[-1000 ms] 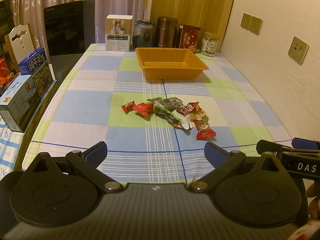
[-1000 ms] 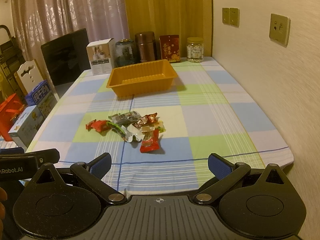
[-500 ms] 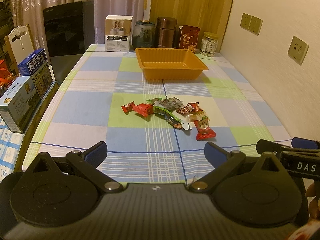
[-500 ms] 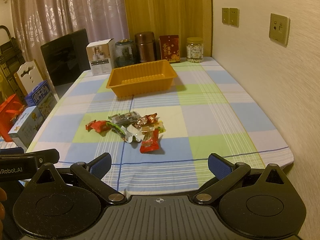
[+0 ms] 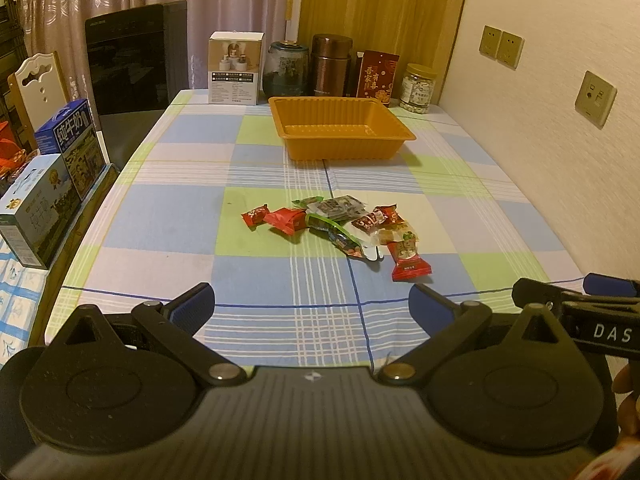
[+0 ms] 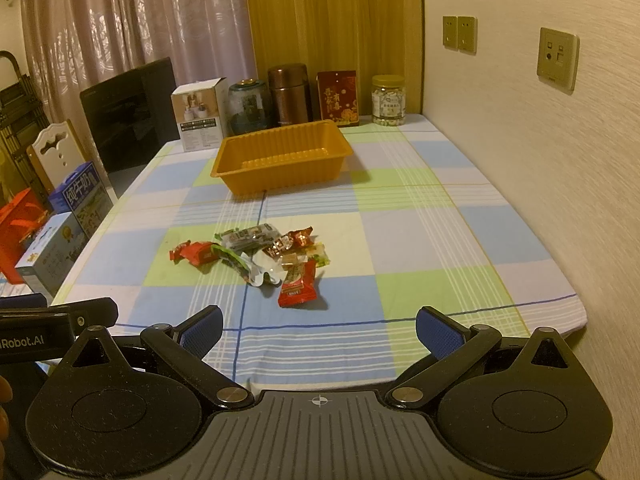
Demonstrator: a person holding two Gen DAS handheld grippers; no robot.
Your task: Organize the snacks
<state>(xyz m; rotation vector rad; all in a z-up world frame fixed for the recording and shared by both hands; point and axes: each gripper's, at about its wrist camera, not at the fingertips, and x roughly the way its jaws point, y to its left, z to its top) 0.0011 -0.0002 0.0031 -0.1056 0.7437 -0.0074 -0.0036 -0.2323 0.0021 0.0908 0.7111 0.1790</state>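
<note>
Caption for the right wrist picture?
Open hand-held gripper faces snacks piled before an empty orange tray.

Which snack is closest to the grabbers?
The red packet at the near end of the snack pile. It lies alone on a blue square, nearer both open grippers than any other wrapper.

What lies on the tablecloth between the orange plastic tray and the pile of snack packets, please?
Only bare checked tablecloth separates orange plastic tray from snack packets; both views agree.

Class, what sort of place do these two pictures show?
Probably a home dining room: a table under a checked tablecloth, a white chair beside it, curtains behind, jars and tins along the wall.
</note>
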